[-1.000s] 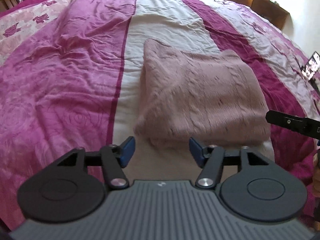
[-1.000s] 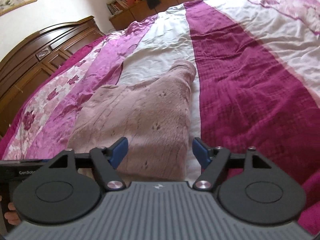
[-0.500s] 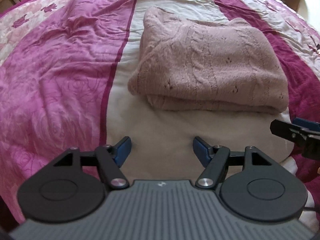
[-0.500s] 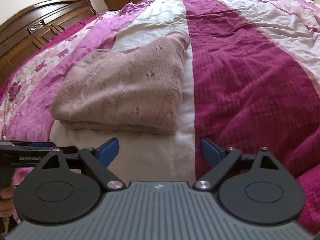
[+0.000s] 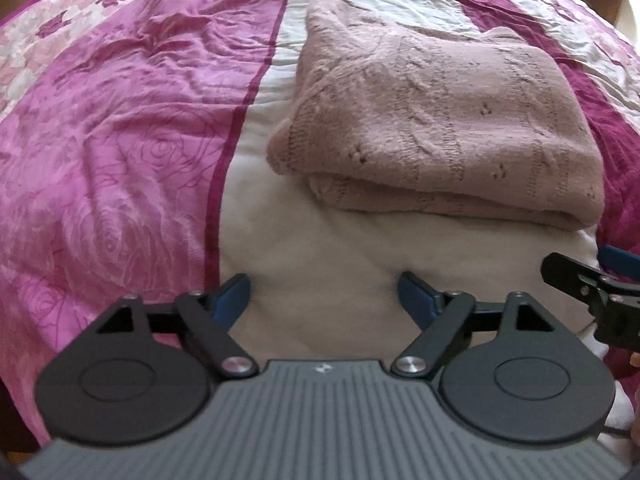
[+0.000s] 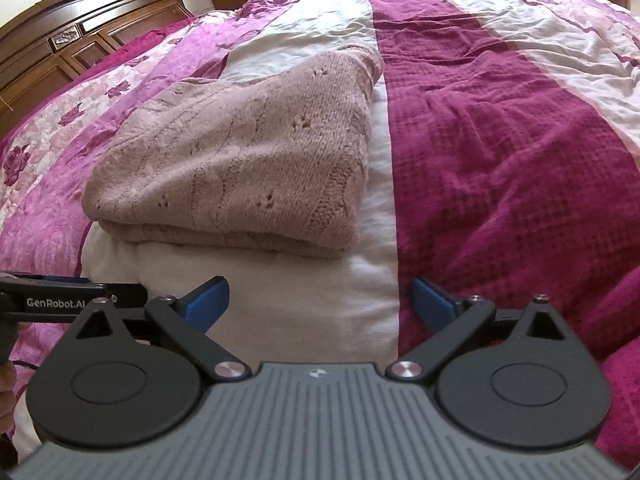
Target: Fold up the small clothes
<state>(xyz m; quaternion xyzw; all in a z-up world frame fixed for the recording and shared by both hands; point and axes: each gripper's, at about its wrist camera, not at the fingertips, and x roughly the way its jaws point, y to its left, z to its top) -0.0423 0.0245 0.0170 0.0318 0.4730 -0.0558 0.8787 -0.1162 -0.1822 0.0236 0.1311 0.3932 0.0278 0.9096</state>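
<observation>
Both grippers pulled back toward the near edge of the bed since 1 s ago; sweater now sits farther ahead of the fingertips, and its folded shape is unchanged.

Left side: pink rose-pattern strip of the bedspread point(image 5: 120, 152), rumpled. Left gripper point(image 5: 324, 292) hovers over the white strip, jaws spread wide, nothing between the blue pads point(image 5: 232, 294), not touching the knit. In the right wrist view the left gripper point(image 6: 72, 298) shows at the left edge, side-on, a bit of hand below it.

Centre: folded dusty-pink knit sweater point(image 5: 440, 120) lies flat on the white strip of the bedspread, layers stacked, folded edge facing the cameras, apart from both tools. Same sweater point(image 6: 240, 160) in the right view, its right edge near the white/magenta border.

Right: right gripper point(image 6: 318, 300) also wide open, empty, over the white strip beside the dark magenta strip. It pokes into the left view at the right edge point(image 5: 592, 280). Wooden headboard point(image 6: 80, 52) at far left of the right view, low cabinets behind the bed.
</observation>
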